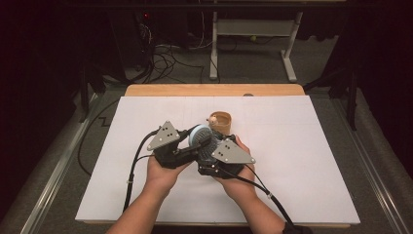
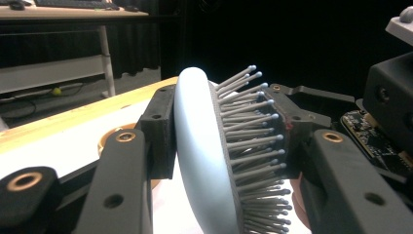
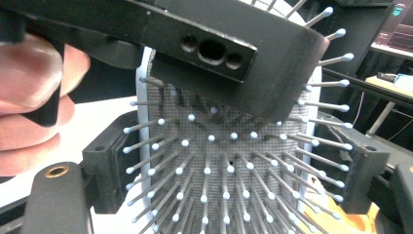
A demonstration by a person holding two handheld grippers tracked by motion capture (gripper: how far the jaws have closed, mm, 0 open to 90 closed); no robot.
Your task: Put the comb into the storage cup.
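A hairbrush [image 1: 198, 135] with a pale blue back and grey ball-tipped bristles is held up over the white table between both grippers. In the left gripper view, the left gripper [image 2: 224, 131] is shut on the hairbrush [image 2: 195, 146], one pad on the smooth back and the other against the bristle tips. The right gripper [image 3: 238, 165] clamps the brush head [image 3: 219, 185] by its two side edges, bristles facing the camera. One black jaw of the left gripper crosses the top of that view. In the high view the left gripper [image 1: 192, 141] and right gripper [image 1: 207, 152] meet at the brush.
A round wooden cup [image 1: 220, 121] stands just behind the brush, with a small object at its rim. White paper [image 1: 302, 161] covers the table, whose wooden far edge [image 1: 214, 89] shows. Beyond are a desk frame [image 1: 253, 29] and floor cables [image 1: 165, 58].
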